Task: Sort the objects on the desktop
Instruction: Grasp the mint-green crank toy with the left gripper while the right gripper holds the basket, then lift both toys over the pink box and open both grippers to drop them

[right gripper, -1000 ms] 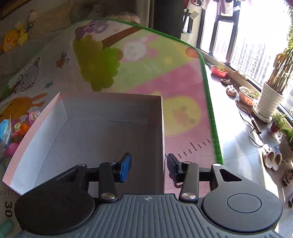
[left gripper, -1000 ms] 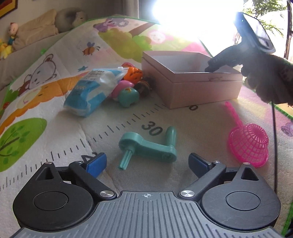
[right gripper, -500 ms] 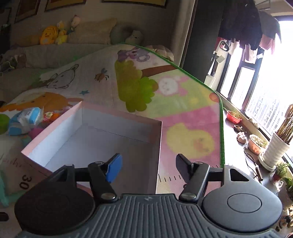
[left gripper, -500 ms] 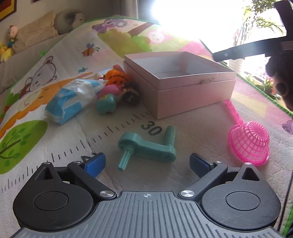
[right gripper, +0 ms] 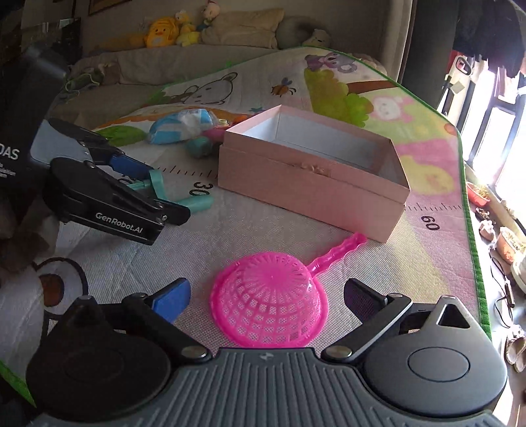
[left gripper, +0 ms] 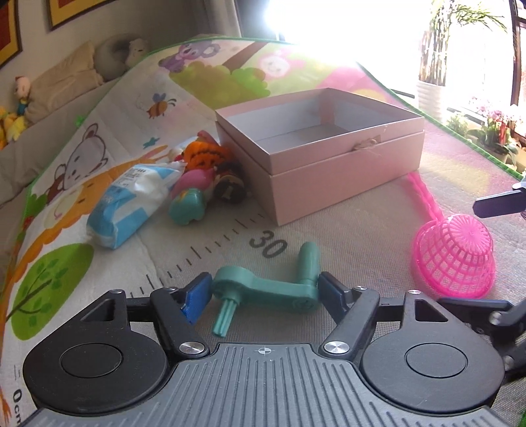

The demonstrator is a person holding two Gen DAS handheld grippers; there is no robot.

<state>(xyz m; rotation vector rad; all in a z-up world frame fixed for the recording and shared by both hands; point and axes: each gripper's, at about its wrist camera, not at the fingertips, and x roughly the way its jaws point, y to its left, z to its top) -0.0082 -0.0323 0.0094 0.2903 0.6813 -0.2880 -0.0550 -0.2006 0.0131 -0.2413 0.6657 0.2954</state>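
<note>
A teal plastic crank (left gripper: 266,290) lies on the play mat, and my left gripper (left gripper: 264,294) has its fingers on either side of it, touching or nearly touching its ends; it also shows in the right wrist view (right gripper: 171,193). A pink toy strainer (right gripper: 269,300) lies upside down on the mat between the open fingers of my right gripper (right gripper: 268,295), which do not touch it; it also shows in the left wrist view (left gripper: 455,254). An open, empty pink box (left gripper: 328,154) stands behind both.
A blue-white wipes pack (left gripper: 131,203) and several small toys (left gripper: 210,180) lie left of the box. Plush toys and pillows (right gripper: 184,31) line the far edge. The mat's green edge (right gripper: 473,230) runs on the right, with floor and potted plants beyond.
My right gripper left the box, swung down to the pink strainer and opened wide. My left gripper moved forward and narrowed around the teal crank.
</note>
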